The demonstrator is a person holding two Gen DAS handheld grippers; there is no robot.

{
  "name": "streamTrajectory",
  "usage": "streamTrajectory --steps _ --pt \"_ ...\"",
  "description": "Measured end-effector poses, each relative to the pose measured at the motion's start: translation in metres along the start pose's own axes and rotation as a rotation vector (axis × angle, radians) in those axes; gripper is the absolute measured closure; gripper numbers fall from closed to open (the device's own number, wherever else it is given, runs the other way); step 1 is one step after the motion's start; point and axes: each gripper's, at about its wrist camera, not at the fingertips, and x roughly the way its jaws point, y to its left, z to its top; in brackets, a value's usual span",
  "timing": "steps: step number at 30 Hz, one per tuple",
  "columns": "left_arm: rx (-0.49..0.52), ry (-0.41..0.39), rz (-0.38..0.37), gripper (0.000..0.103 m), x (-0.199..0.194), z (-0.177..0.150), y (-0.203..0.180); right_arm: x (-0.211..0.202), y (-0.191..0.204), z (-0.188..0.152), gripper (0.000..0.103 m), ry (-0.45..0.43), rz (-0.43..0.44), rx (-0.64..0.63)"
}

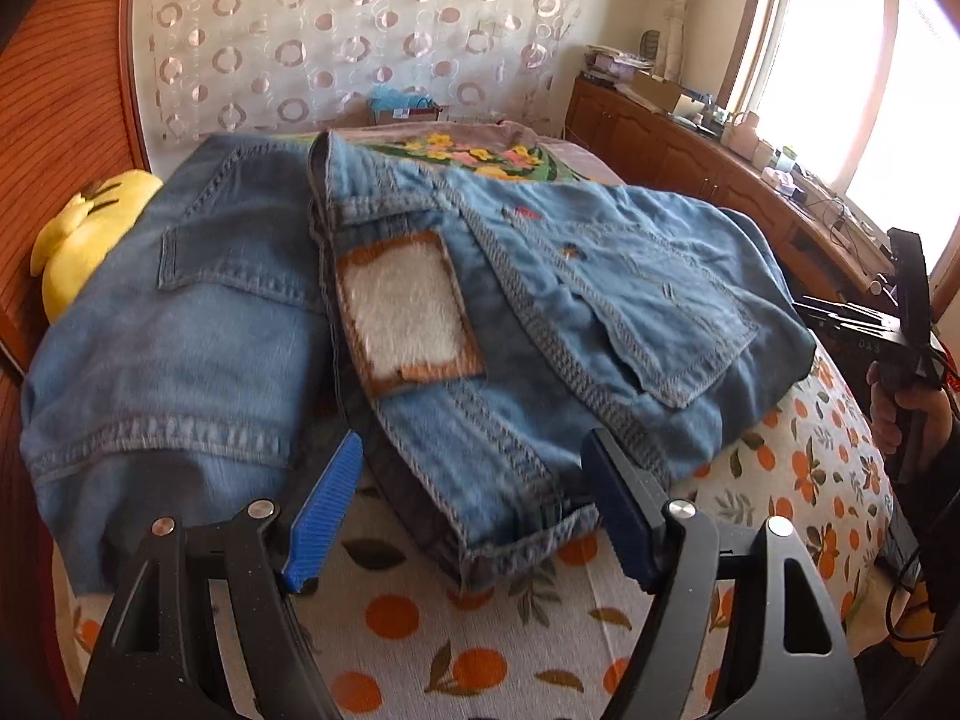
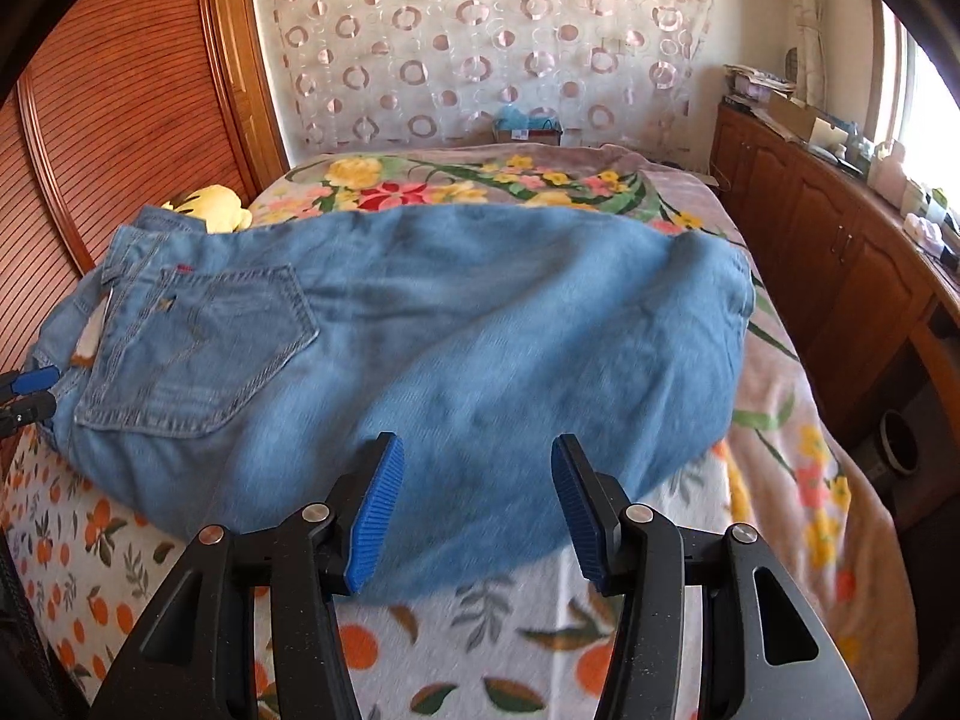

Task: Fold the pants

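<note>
Light-blue jeans lie doubled over on the orange-print bedsheet, waist end toward my left gripper. A white fuzzy label shows inside the waistband. My left gripper is open, and the waistband corner lies between its blue pads without being pressed. In the right wrist view the jeans spread across the bed, back pocket at the left. My right gripper is open just over the near edge of the denim, holding nothing. A hand carries the right gripper at the far right edge of the left wrist view.
A yellow plush toy sits at the jeans' left, against a wooden panel. A floral blanket covers the far bed. A cluttered wooden cabinet runs along the right under a bright window.
</note>
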Motion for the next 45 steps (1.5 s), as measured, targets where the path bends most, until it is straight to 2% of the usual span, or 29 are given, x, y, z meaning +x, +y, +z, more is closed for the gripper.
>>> streamTrajectory --steps 4,10,12,13,18,21,22,26,30,37,44,45 --pt "-0.014 0.027 -0.025 0.027 0.003 -0.017 -0.001 -0.005 0.002 -0.007 0.05 0.013 0.005 0.021" --pt "-0.02 0.027 -0.055 0.027 0.004 -0.027 -0.004 -0.015 0.002 -0.014 0.05 0.0 0.003 0.06" --pt "-0.001 0.028 -0.065 0.031 0.005 -0.031 -0.008 -0.018 0.003 -0.023 0.05 0.007 0.005 0.077" --pt "0.007 0.03 -0.069 0.038 0.006 -0.032 -0.009 -0.019 0.002 -0.026 0.05 0.015 0.008 0.087" --pt "0.032 0.021 -0.083 0.054 0.01 -0.031 -0.013 -0.021 0.01 -0.044 0.049 0.047 0.013 0.107" --pt "0.036 0.021 -0.07 0.066 0.011 -0.027 -0.014 -0.025 0.015 -0.05 0.047 0.032 0.0 0.099" --pt "0.044 0.02 -0.062 0.073 0.01 -0.026 -0.015 -0.026 0.016 -0.05 0.047 0.027 0.001 0.097" --pt "0.065 -0.024 -0.071 0.086 -0.007 -0.015 -0.019 -0.027 0.024 -0.056 0.046 0.009 -0.005 0.078" --pt "0.086 -0.076 -0.061 0.089 -0.024 0.0 -0.023 -0.029 0.027 -0.059 0.046 0.008 0.053 0.081" --pt "0.102 -0.122 -0.052 0.092 -0.033 0.022 -0.028 -0.022 0.04 -0.041 0.046 0.004 0.075 0.022" --pt "0.109 -0.172 -0.04 0.093 -0.044 0.04 -0.031 0.001 0.06 -0.028 0.046 0.014 -0.006 -0.088" --pt "0.111 -0.176 -0.038 0.093 -0.045 0.043 -0.033 0.003 0.062 -0.026 0.053 0.003 -0.019 -0.108"
